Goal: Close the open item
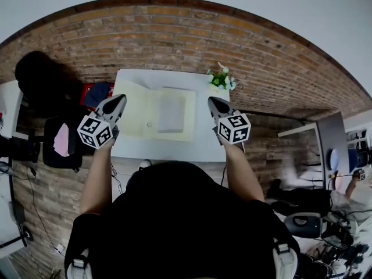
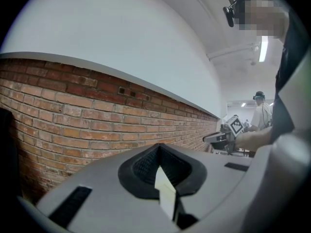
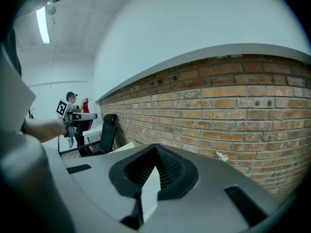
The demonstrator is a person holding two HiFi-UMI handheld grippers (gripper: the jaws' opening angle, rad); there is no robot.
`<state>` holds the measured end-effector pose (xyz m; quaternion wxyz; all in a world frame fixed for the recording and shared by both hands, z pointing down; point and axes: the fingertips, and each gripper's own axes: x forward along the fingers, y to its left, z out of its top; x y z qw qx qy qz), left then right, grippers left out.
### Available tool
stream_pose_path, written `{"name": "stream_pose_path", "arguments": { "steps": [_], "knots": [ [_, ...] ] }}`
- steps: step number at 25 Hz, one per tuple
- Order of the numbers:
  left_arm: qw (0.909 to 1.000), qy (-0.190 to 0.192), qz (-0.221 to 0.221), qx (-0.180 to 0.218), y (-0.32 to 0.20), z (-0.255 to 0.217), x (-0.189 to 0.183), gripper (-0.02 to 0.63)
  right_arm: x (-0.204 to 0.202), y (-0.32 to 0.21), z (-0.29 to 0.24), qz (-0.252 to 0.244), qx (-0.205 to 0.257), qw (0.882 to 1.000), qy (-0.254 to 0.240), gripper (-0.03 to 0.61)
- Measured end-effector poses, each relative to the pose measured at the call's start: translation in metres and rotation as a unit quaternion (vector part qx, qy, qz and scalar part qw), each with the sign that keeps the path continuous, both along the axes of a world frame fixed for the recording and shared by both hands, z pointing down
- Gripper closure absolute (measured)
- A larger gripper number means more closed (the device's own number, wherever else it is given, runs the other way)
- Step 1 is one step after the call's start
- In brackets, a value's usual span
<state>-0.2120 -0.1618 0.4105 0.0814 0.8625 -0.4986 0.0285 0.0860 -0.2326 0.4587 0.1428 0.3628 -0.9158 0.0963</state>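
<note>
Brick wall runs behind; a white table is pushed up against it.

On the table, centre and slightly toward the wall: a cream carton, shallow, lying open. A white interior shows. One flap is spread to the left and stands up a little at the far left corner. This looks like the item to close.

Small potted plant at the table's far right corner, just beside the carton, not touching.

Left gripper hovers off the carton's left edge, right gripper off its right edge. Both point toward the wall. Each claw is pinched together with nothing in it.

Judgement: approach step; no flap is touched yet. The next move probably needs one closed tip slid under the spread left flap to swing it over the white interior, with the other tip steadying the carton. Watch the plant on the right.
</note>
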Motion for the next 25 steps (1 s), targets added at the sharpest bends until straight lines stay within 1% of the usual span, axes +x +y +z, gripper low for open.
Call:
{"name": "stream_pose_path", "arguments": {
  "steps": [8,13,16,19,25],
  "knots": [
    [0.9999,0.004,0.013,-0.006,-0.013,0.006,-0.03,0.604,-0.019,0.0,0.0,0.02,-0.005,1.0,-0.003,0.56],
    [0.9999,0.006,0.013,-0.009,-0.021,0.01,-0.05,0.604,-0.035,0.001,0.004,0.017,-0.01,1.0,-0.003,0.56],
    [0.9999,0.01,0.009,-0.01,-0.023,0.013,-0.063,0.604,-0.042,0.001,0.005,0.017,-0.014,1.0,0.0,0.56],
    [0.9996,0.024,0.005,-0.01,-0.024,0.019,-0.078,0.604,-0.048,0.001,0.007,0.019,-0.017,1.0,0.002,0.56],
    [0.9989,0.036,-0.014,-0.025,-0.025,0.038,-0.106,0.604,-0.063,0.001,0.014,0.015,-0.026,1.0,0.004,0.56]
  ]
}}
